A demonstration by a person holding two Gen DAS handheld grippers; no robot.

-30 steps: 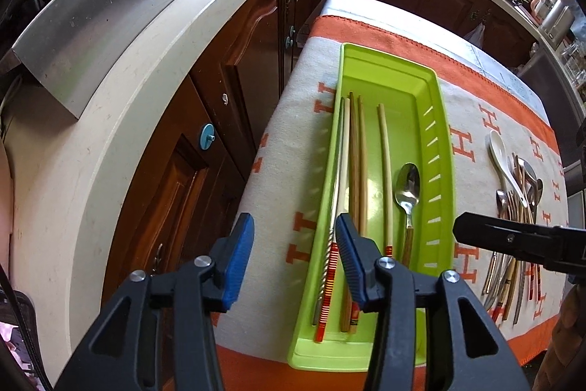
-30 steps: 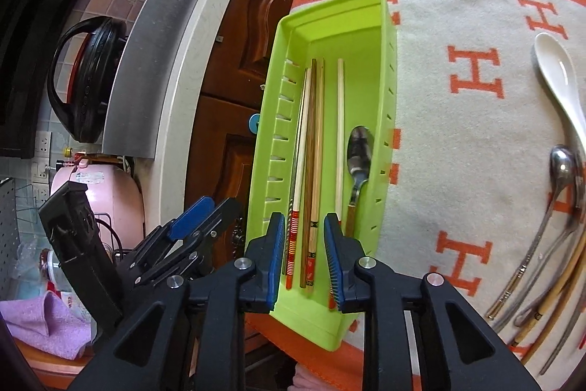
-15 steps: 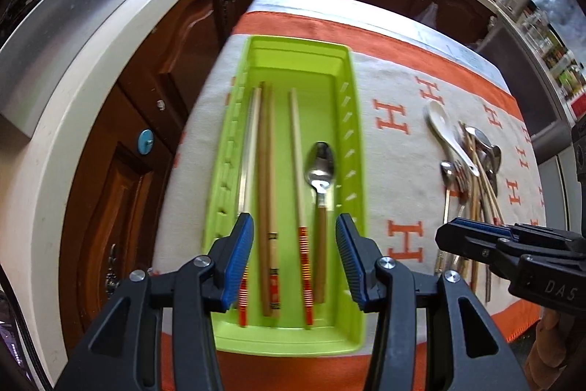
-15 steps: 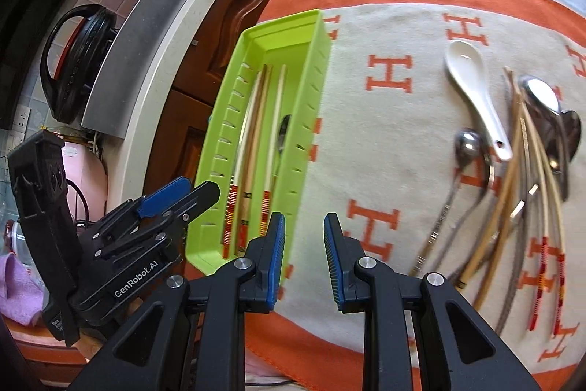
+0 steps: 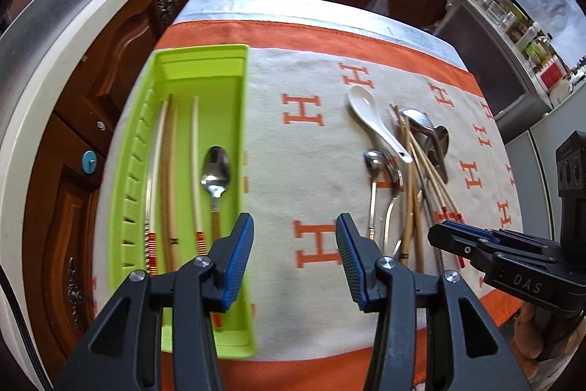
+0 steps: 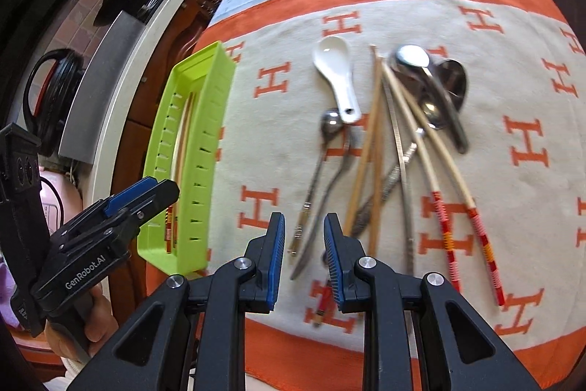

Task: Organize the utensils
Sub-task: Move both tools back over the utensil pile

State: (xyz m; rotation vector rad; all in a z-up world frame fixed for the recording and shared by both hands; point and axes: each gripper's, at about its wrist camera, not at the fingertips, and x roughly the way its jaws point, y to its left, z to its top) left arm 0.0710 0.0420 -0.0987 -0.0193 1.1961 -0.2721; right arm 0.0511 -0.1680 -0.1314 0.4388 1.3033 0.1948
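- The left claw hangs over bare cloth between the green tray and the loose pile; its jaws stand apart with nothing between them.
- The right claw hangs over the near ends of the loose pile; its jaws stand a narrow gap apart, open and empty; handles of a spoon and a fork show below the gap, not clamped.
- The green tray lies on the left side of the surface, its long side running near to far; it holds three chopsticks along its left part and a metal spoon with a brown handle on its right part, bowl toward the far end.
- The loose pile lies well to the right of the tray on the cloth: a white ceramic spoon at its far left, a small metal spoon just nearer, wooden and red-banded chopsticks fanned through the middle, larger steel spoons at the far right; several pieces cross and touch.
- A person's hand grips the handle of the left tool at the near left.
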